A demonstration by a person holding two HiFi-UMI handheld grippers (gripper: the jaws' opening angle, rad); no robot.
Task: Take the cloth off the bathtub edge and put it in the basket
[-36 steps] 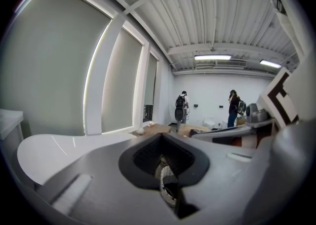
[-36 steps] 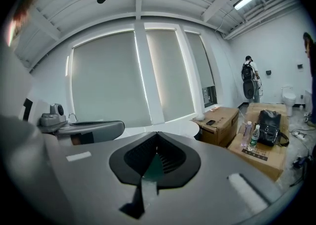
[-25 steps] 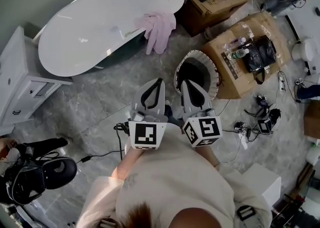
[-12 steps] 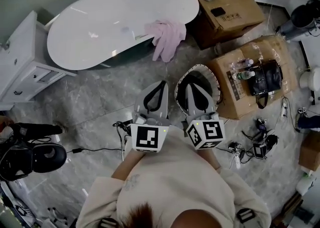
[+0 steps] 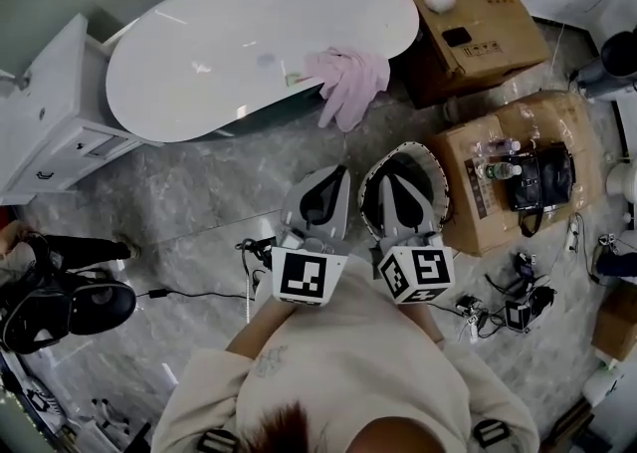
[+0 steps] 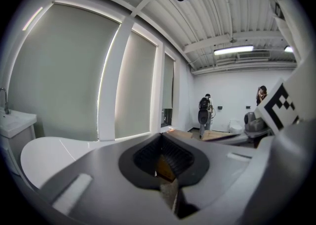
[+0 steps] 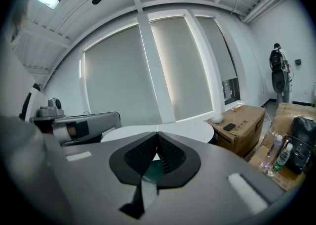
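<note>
**Both tongs shut and empty; cloth ahead on the tub edge, closer in line with the left**

Left tongs [image 5: 333,174]: jaws pressed together at the tips, nothing between them. The left gripper view confirms this, showing only the open window behind the meeting point.
Right tongs [image 5: 392,164]: the same, jaws closed on nothing. Both are held side by side in front of the person and point roughly level toward the bathtub [image 5: 199,93].

Cloth [image 5: 348,83]: pink, draped over the near edge of the tub toward its right end. Part of it lies on the rim and the rest hangs down the outer wall toward the floor. Its long axis therefore runs from the rim down toward the person, roughly along the line the tongs point. Neither gripper view shows it, because the jaws' own bodies block that stretch.

Key relation: the cloth lies straight ahead of both tongs, with bare marble floor between. In the head view it sits almost on the left tongs' line and a little to the left of the right tongs' line. My reading is that the left is marginally better placed, though either could reach it.

Basket [image 5: 423,150]: on the floor, dark inside with a pale scalloped rim, directly beneath the right tongs and just beside the cardboard box [image 5: 498,177].

Judgement: the task has not started. Whichever tongs go for the cloth must spread first, then travel forward to the hanging fold. The carry back to the basket looks short.
</note>
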